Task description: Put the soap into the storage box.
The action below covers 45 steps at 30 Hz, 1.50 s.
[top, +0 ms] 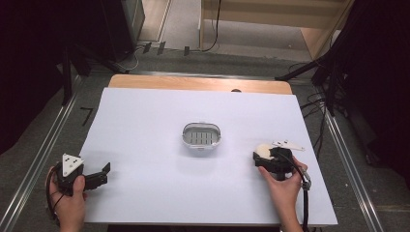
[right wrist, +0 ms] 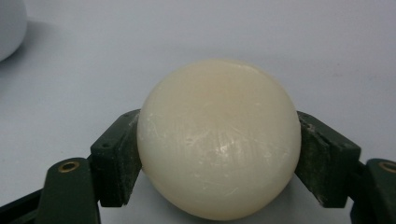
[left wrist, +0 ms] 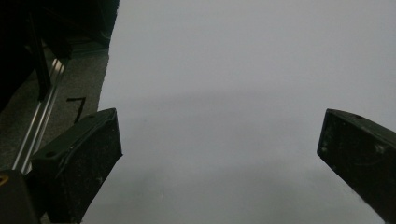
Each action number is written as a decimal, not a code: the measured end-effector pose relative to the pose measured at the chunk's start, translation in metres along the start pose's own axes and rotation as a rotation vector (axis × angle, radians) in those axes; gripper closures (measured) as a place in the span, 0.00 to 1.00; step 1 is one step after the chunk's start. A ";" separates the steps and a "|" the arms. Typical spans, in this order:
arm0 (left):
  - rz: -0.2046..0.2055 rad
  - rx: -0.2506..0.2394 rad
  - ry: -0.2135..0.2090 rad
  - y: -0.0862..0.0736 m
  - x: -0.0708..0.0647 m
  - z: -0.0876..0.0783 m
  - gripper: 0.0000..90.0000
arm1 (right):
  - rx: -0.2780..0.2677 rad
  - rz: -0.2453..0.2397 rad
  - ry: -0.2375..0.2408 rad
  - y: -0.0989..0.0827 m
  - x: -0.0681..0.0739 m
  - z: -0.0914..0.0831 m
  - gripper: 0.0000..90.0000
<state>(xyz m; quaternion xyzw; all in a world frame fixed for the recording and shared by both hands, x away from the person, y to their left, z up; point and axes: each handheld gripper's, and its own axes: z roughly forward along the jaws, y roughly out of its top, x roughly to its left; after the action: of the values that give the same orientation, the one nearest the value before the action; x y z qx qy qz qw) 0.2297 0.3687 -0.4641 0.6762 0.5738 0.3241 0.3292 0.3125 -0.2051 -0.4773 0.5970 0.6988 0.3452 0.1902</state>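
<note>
So right now the right tongs (right wrist: 219,154) are clamping down on a round, cream-coloured bar of soap (right wrist: 219,140), one jaw pressing on each side of it, and the soap is looking like it's sitting on the white surface (top: 145,125) rather than being lifted, though I can't be sure it isn't just off it. From the high view the right tongs (top: 263,155) are being held low by the person's hand, with the soap (top: 263,150) poking out just past the jaws. A bit ahead and off toward the middle of the surface from those tongs, well apart from them, a slotted soap dish (top: 201,135) is sitting empty. The left tongs (top: 104,173) are resting way over on the other side, jaws standing wide apart with nothing between them, just hovering over bare surface in the left gripper view (left wrist: 219,154). My guess on progress: the grab is pretty much done, but the lifting, carrying over to the dish and setting the soap down in it is all waiting to happen.
</note>
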 end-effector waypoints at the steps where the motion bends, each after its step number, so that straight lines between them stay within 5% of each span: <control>1: 0.000 0.000 -0.001 0.000 0.000 0.000 0.00 | 0.000 0.000 0.000 0.000 0.000 0.000 0.27; 13: 0.000 0.000 0.000 0.000 0.000 0.000 0.00 | -0.020 -0.022 0.030 0.010 0.003 -0.012 0.27; 45: -0.009 0.002 -0.005 0.000 0.001 0.000 0.00 | -0.014 -0.095 0.118 0.044 0.056 -0.002 0.27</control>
<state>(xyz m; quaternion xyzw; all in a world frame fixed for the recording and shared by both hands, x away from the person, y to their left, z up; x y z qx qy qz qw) 0.2301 0.3697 -0.4641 0.6747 0.5764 0.3202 0.3316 0.3297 -0.1492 -0.4368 0.5402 0.7340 0.3754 0.1690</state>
